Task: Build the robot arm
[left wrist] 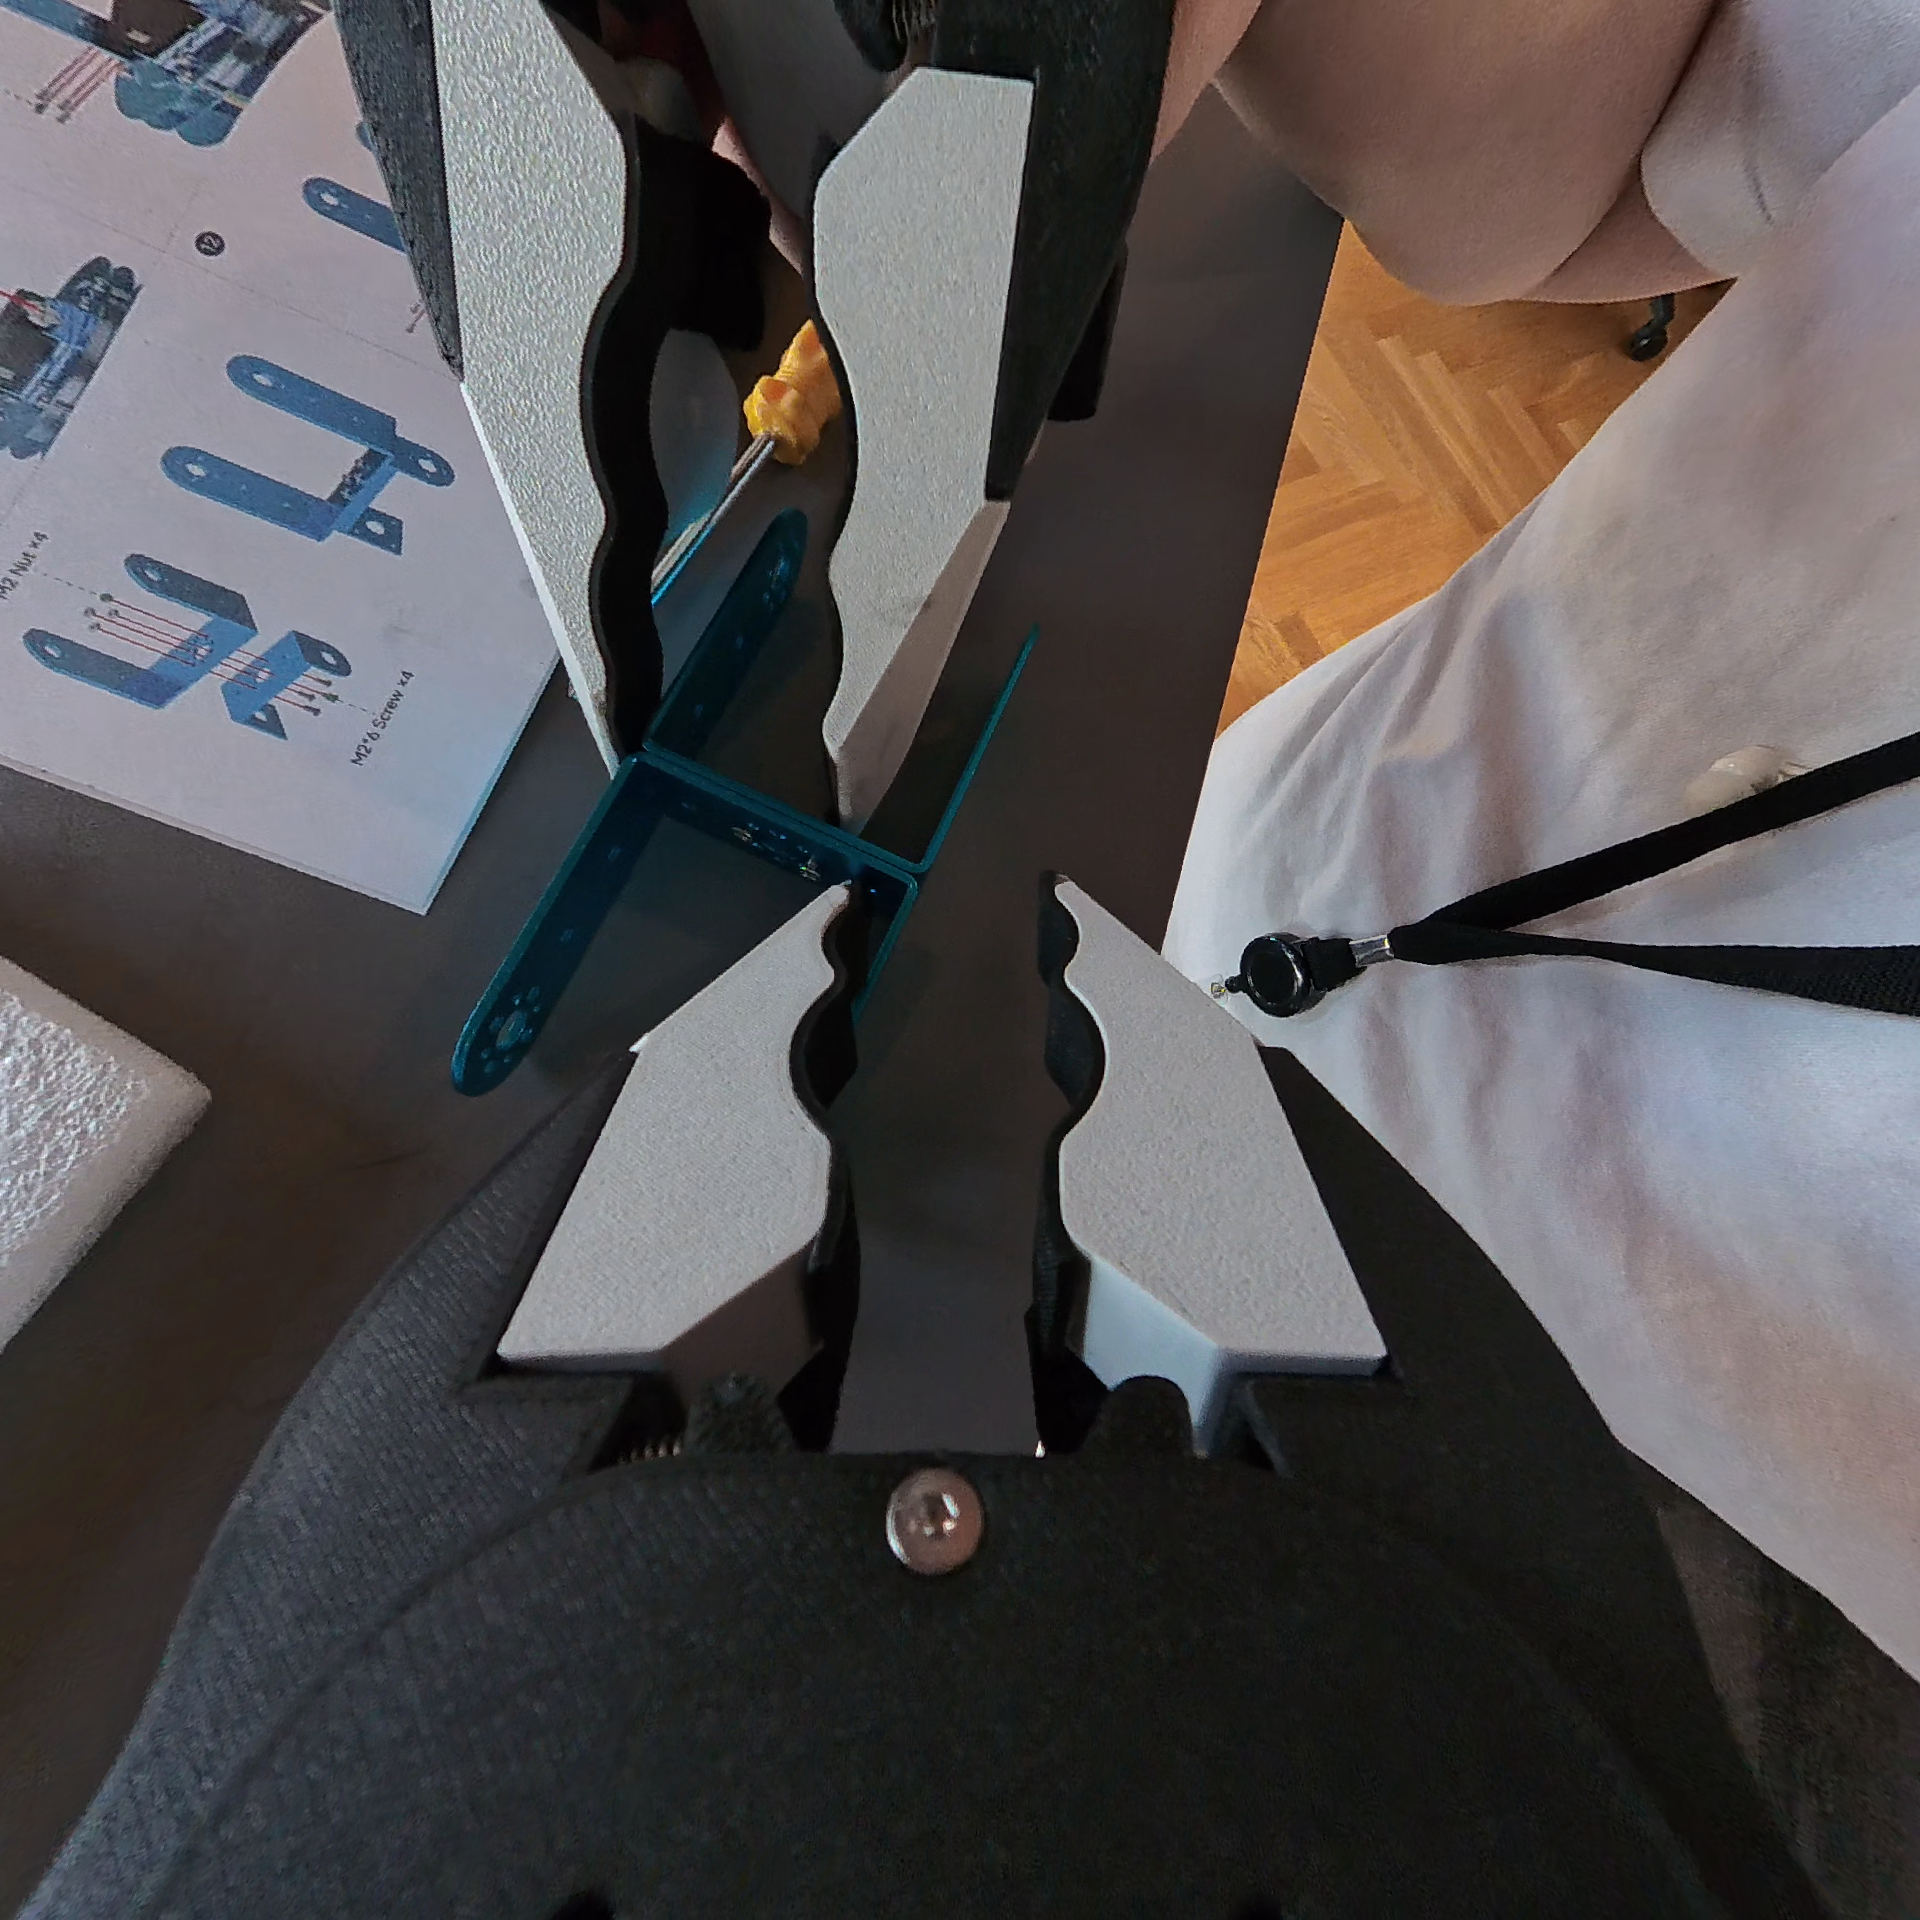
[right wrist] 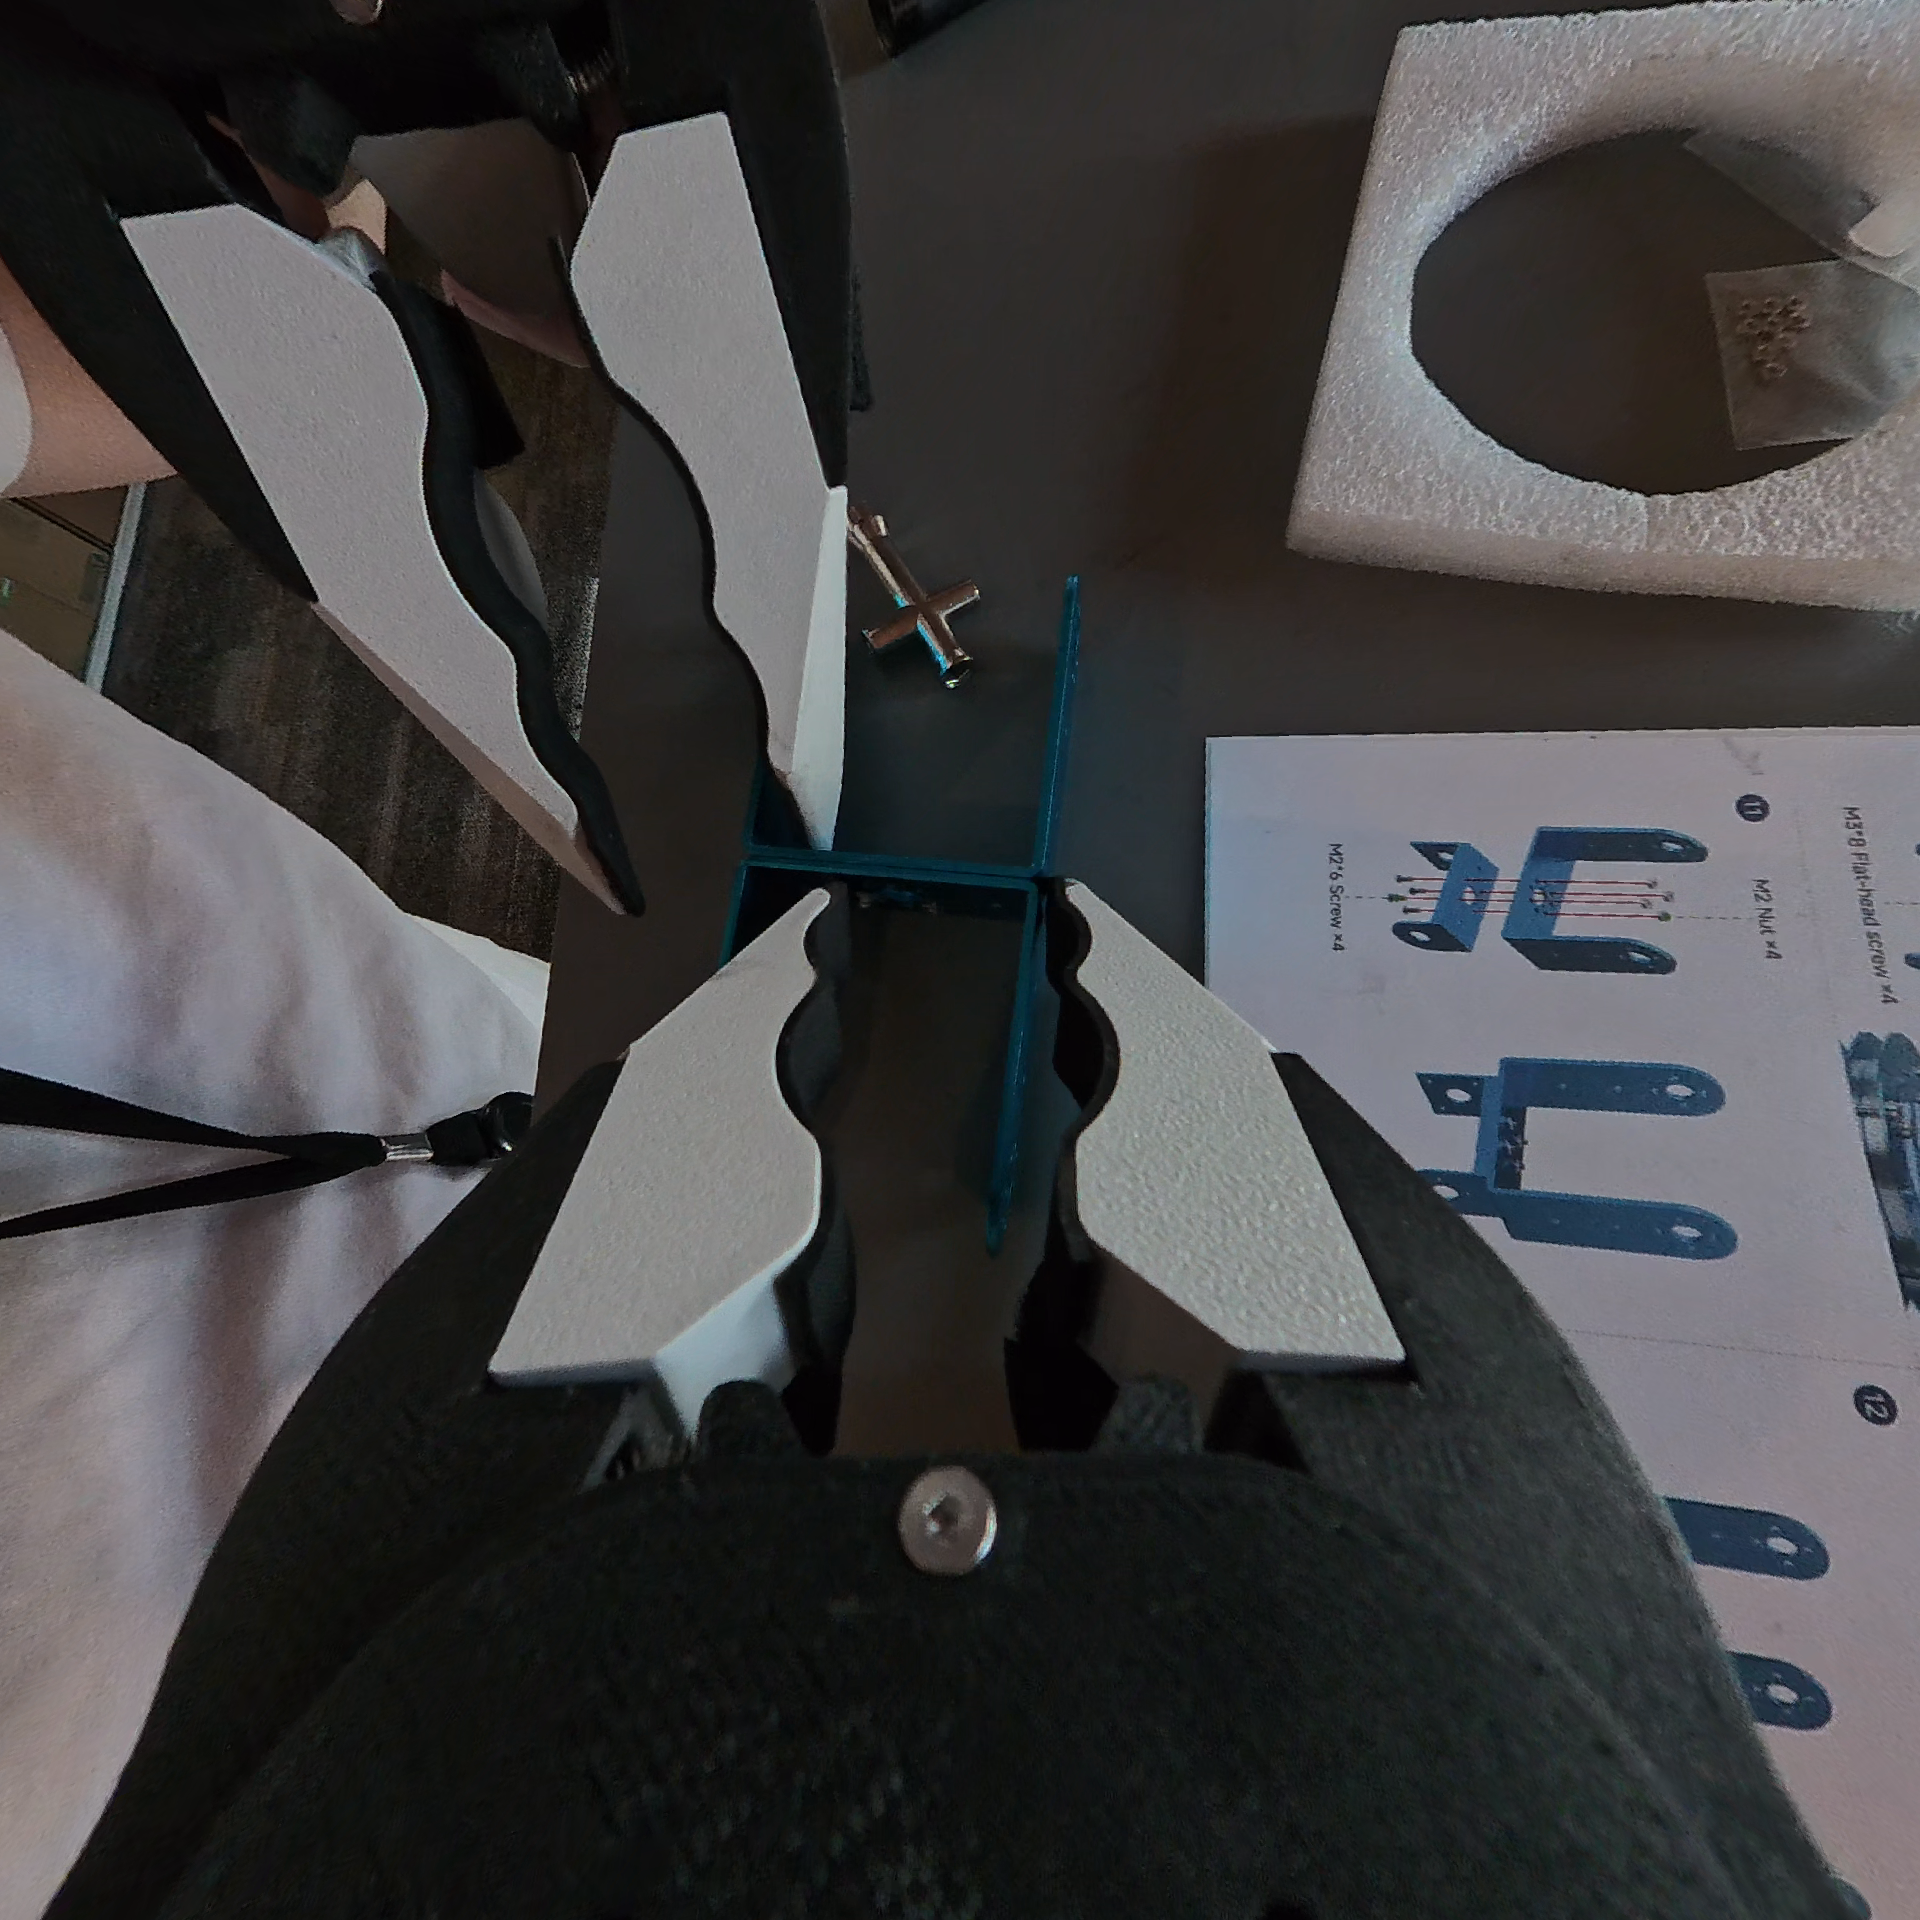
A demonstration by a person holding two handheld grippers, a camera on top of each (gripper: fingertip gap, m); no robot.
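Both tools, my left [left wrist: 940, 904] and my right [right wrist: 940, 904], are standing open around the teal brackets [left wrist: 769, 831] joined back-to-back on the dark bench [right wrist: 1143, 416].

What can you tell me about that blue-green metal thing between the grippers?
The blue-green metal thing looks like two U-shaped brackets of thin painted metal joined back to back, making an H shape. Its arms have rounded ends with small holes. It stands on the dark table beside the instruction sheet. The left gripper and right gripper face it from opposite sides, both open. Each has a fingertip at one of its arms, though actual contact is hard to tell.
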